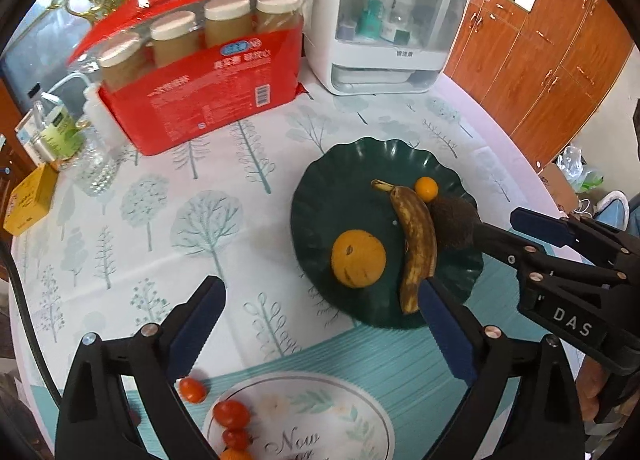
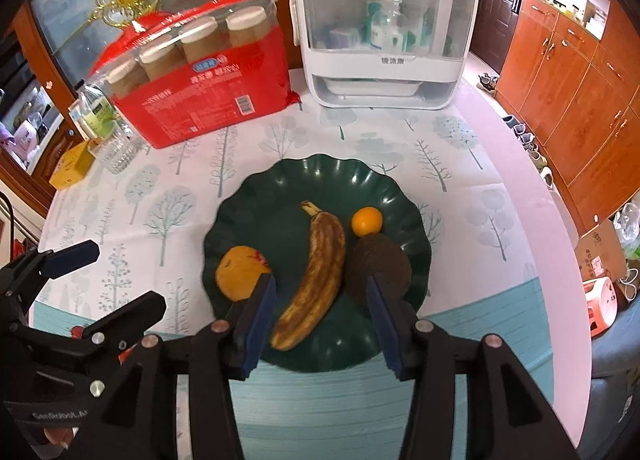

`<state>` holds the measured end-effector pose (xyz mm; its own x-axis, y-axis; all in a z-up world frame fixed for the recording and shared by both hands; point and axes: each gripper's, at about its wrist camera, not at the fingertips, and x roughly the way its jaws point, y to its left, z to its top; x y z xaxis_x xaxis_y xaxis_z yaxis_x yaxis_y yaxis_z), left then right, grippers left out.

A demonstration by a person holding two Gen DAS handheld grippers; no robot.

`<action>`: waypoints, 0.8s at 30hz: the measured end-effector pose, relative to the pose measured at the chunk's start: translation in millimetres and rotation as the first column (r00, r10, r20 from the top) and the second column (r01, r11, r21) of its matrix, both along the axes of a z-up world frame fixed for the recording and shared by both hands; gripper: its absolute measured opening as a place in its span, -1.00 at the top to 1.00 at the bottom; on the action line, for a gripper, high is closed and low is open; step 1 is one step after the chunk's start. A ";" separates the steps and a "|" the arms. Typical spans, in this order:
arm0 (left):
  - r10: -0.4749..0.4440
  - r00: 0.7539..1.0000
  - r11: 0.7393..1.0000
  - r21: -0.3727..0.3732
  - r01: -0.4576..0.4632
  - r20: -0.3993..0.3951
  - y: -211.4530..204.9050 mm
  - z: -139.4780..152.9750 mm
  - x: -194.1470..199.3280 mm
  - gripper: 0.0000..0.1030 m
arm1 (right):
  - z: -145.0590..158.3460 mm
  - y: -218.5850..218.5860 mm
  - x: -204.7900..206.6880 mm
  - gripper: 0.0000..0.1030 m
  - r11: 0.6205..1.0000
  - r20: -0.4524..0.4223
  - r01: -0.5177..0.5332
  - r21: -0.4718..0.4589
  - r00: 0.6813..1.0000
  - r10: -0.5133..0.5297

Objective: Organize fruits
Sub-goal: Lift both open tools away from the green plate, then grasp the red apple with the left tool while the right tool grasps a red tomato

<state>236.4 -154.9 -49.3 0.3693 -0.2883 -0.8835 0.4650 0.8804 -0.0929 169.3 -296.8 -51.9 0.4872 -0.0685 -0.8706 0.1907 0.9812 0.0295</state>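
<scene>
A dark green scalloped plate (image 1: 340,188) (image 2: 280,188) holds a brown-spotted banana (image 1: 416,240) (image 2: 320,272), an orange (image 1: 358,258) (image 2: 240,276), a small kumquat (image 1: 426,188) (image 2: 366,221) and a dark brown avocado (image 1: 452,224) (image 2: 376,264). My left gripper (image 1: 320,324) is open and empty over the tablecloth, left of the plate's near edge. My right gripper (image 2: 320,320) is open and empty over the plate's near edge, its fingers either side of the banana's lower end. Several cherry tomatoes (image 1: 230,414) lie by a white plate (image 1: 320,420).
A red pack of jars (image 1: 192,72) (image 2: 200,72) and a white storage box (image 1: 384,20) (image 2: 384,28) stand at the back. A plastic bottle (image 1: 94,164) and a yellow box (image 1: 30,200) sit at the left. Wooden cabinets (image 2: 568,92) line the right side.
</scene>
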 end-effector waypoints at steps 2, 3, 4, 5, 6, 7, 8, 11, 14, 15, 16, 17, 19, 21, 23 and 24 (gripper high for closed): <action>0.002 1.000 1.000 -0.004 -0.002 0.006 7.5 5.5 -5.1 -0.87 | 6.3 6.3 -6.5 0.06 1.000 0.012 -0.002 0.002 1.000 0.002; 0.004 1.000 1.000 -0.008 -0.004 0.011 12.4 9.5 -8.6 -0.87 | 11.3 11.9 -11.9 0.06 1.000 0.021 -0.003 0.004 1.000 0.003; 0.006 1.000 1.000 -0.012 -0.005 0.017 18.1 14.0 -12.6 -0.87 | 14.1 16.1 -14.8 0.06 1.000 0.025 -0.005 0.007 1.000 0.005; 0.007 1.000 1.000 -0.016 -0.007 0.025 24.2 18.7 -17.1 -0.87 | 17.5 20.5 -18.5 0.06 1.000 0.031 -0.007 0.009 0.999 0.007; 0.009 1.000 1.000 -0.019 -0.008 0.029 27.5 21.1 -19.4 -0.87 | 21.5 25.5 -22.8 0.06 1.000 0.038 -0.009 0.012 0.999 0.009; 0.010 0.999 1.000 -0.022 -0.009 0.035 34.0 25.3 -23.6 -0.87 | 25.5 31.4 -27.6 0.05 1.000 0.045 -0.013 0.015 0.999 0.012; 0.012 0.999 1.000 -0.028 -0.011 0.041 40.8 29.7 -28.1 -0.87 | 27.9 36.2 -31.3 0.05 1.000 0.050 -0.016 0.016 0.999 0.015; 0.020 0.999 0.999 -0.045 -0.018 0.049 61.3 41.2 -39.1 -0.87 | 35.9 51.5 -43.8 0.04 0.999 0.066 -0.025 0.027 0.998 0.024; 0.031 0.998 0.998 -0.060 -0.028 0.062 81.3 52.2 -49.0 -0.87 | 44.2 68.1 -56.5 0.04 0.998 0.087 -0.039 0.043 0.996 0.035; 0.035 0.997 0.998 -0.063 -0.031 0.067 86.4 55.4 -51.8 -0.87 | 46.8 73.5 -60.5 0.04 0.998 0.093 -0.043 0.047 0.995 0.039; 0.040 0.996 0.997 -0.067 -0.035 0.074 94.9 59.5 -55.4 -0.87 | 48.8 79.0 -63.7 0.04 0.997 0.099 -0.049 0.051 0.994 0.043; 0.043 0.996 0.997 -0.070 -0.038 0.079 101.4 62.5 -58.0 -0.87 | 50.2 82.7 -65.3 0.04 0.997 0.102 -0.051 0.054 0.994 0.046; 0.053 0.995 0.996 -0.078 -0.046 0.088 119.0 69.2 -65.1 -0.87 | 53.7 96.1 -72.5 0.04 0.996 0.114 -0.067 0.065 0.992 0.059; 0.064 0.993 0.995 -0.078 -0.056 0.097 133.8 73.3 -68.9 -0.87 | 54.4 108.1 -77.9 0.04 0.994 0.117 -0.081 0.068 0.990 0.073; 0.076 0.992 0.995 -0.074 -0.068 0.105 149.5 74.8 -73.3 -0.88 | 52.9 118.4 -81.6 0.04 0.993 0.115 -0.096 0.071 0.990 0.088; 0.086 0.991 0.994 -0.072 -0.079 0.105 159.3 74.6 -75.5 -0.88 | 51.8 124.3 -82.7 0.04 0.992 0.112 -0.106 0.070 0.989 0.098</action>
<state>160.8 4.5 25.4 0.4865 -0.3107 -0.8165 0.4014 0.9096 -0.1069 86.6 -172.5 -0.1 0.5800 0.0502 -0.8131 0.0817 0.9895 0.1194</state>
